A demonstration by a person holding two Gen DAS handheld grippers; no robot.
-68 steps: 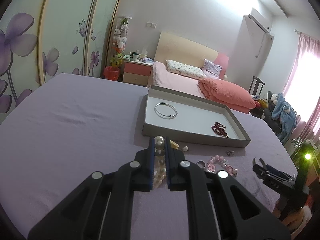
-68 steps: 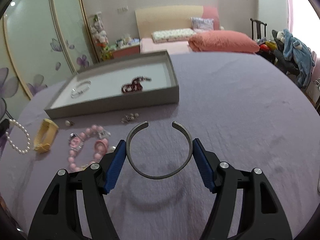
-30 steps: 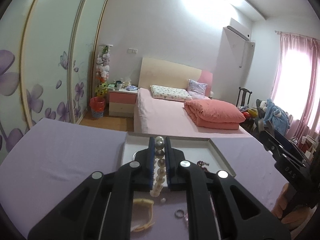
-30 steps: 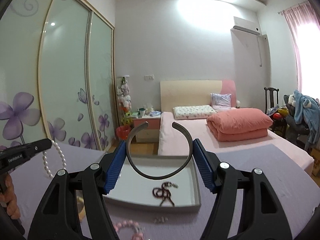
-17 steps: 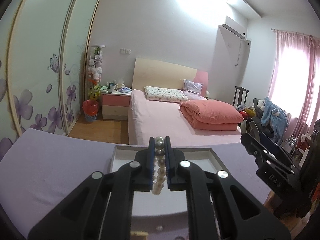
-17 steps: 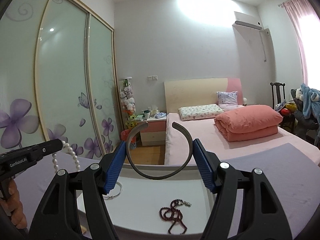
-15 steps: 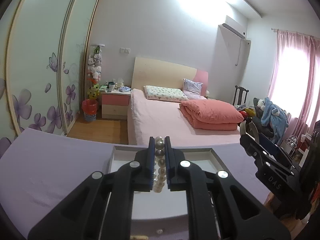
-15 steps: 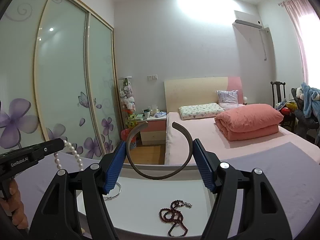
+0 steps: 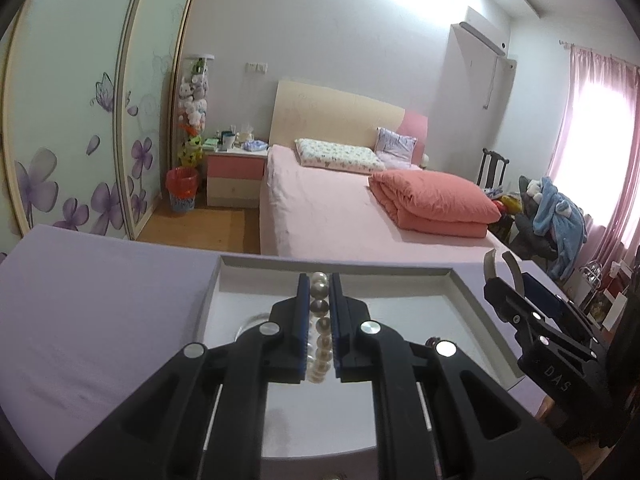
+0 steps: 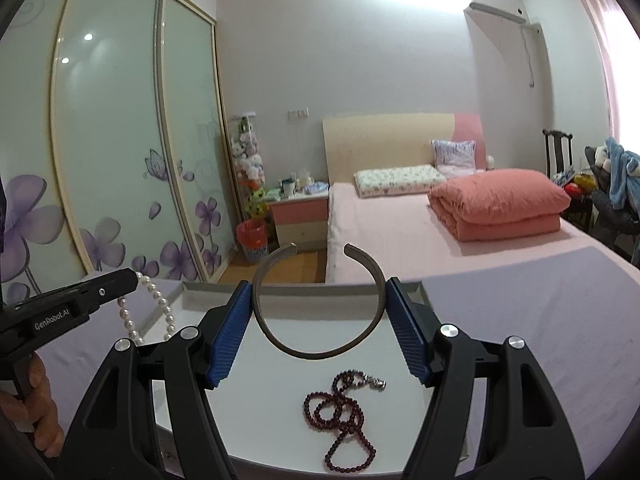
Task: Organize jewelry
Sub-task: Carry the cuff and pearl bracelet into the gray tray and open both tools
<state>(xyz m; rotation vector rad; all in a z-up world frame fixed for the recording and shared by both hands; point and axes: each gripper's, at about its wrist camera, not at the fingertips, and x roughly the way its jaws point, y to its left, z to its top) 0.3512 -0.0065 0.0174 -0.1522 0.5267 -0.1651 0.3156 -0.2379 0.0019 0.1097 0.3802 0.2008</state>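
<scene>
Tabletop (image 9: pixel 80 320) under lilac cloth carries a shallow grey tray (image 10: pixel 304 292) with a white floor. Left claw (image 9: pixel 319 300) hangs over the tray, clenched on a pearl strand (image 9: pixel 320 332) that dangles between its blue pads. Right claw (image 10: pixel 320 312) above the same tray, grasping an open metal bangle (image 10: pixel 316 350) by its sides. Dark red bead necklace (image 10: pixel 340 420) lies coiled on the tray floor below the bangle.
</scene>
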